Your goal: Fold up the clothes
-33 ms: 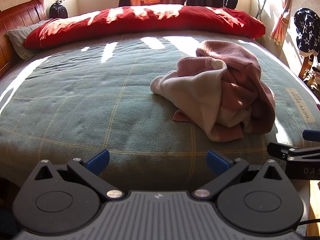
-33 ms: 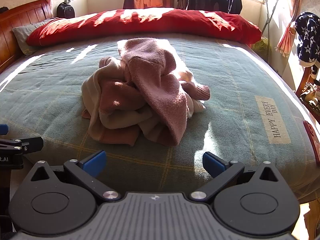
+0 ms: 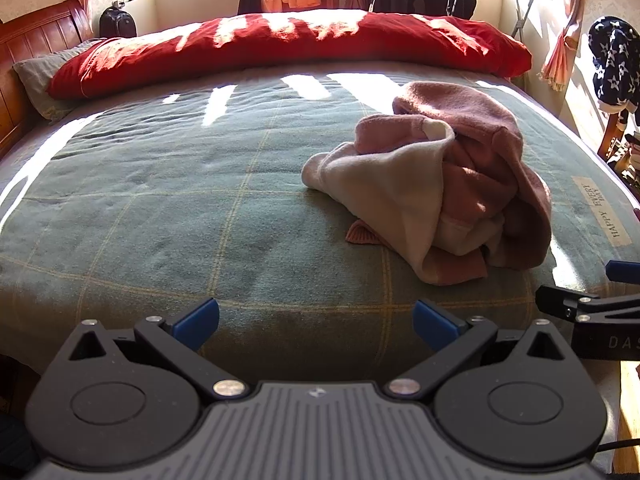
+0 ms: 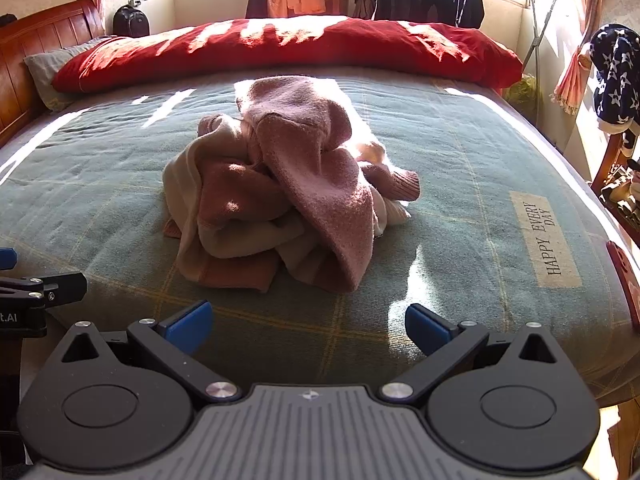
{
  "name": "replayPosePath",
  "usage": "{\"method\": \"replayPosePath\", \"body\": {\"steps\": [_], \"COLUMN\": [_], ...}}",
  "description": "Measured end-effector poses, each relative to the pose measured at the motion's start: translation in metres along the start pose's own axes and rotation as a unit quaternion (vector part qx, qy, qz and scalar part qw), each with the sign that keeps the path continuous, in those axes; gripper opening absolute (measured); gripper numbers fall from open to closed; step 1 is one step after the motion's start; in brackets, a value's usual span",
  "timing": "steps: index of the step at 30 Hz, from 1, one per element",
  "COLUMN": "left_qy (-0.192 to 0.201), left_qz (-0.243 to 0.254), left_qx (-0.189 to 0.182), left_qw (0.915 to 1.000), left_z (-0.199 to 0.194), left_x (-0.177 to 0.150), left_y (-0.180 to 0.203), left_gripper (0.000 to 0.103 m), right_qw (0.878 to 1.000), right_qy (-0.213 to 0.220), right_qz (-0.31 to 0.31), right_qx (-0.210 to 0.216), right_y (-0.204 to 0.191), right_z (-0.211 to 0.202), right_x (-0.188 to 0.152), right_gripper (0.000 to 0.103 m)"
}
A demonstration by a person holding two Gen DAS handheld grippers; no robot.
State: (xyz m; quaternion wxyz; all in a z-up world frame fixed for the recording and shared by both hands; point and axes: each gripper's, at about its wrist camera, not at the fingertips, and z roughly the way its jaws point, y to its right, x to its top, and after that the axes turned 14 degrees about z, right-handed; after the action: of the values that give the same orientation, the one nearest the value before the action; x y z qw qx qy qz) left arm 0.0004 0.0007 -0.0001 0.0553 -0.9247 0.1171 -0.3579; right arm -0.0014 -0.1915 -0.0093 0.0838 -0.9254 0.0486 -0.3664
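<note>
— So, has anything shifted since the earlier pictures?

— Nothing I can find. They match the present ones: the garment (image 4: 280, 192) lies in the same crumpled pink-and-cream heap on the green checked blanket (image 3: 160, 208), this side of the red duvet (image 4: 280, 48).

— And the grippers?

— Both as before. The left gripper (image 3: 316, 318) hangs over the bed's near edge, jaws spread wide with nothing between them, the heap ahead and off to its right. The right gripper (image 4: 308, 320) also has wide, empty jaws, the heap straight ahead and well clear of its fingertips (image 4: 188, 322).

— Do they touch?

— No; they sit side by side, apart.
</note>
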Motion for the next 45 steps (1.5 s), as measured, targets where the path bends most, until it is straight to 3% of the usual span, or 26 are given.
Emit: {"method": "replayPosePath", "body": {"steps": [45], "left_qy": [0.001], "left_qz": [-0.004], "left_qx": [-0.011], "left_qw": [0.9999], "left_z": [0.0058], "left_x": [-0.0017], "left_y": [0.0005], "left_gripper": [0.103], "right_qw": [1.0], "right_qy": [-0.003], "right_qz": [-0.007], "right_qx": [0.004], "right_y": [-0.003], "right_z": [0.0015], "right_x": [-0.0003], "right_gripper": [0.103]}}
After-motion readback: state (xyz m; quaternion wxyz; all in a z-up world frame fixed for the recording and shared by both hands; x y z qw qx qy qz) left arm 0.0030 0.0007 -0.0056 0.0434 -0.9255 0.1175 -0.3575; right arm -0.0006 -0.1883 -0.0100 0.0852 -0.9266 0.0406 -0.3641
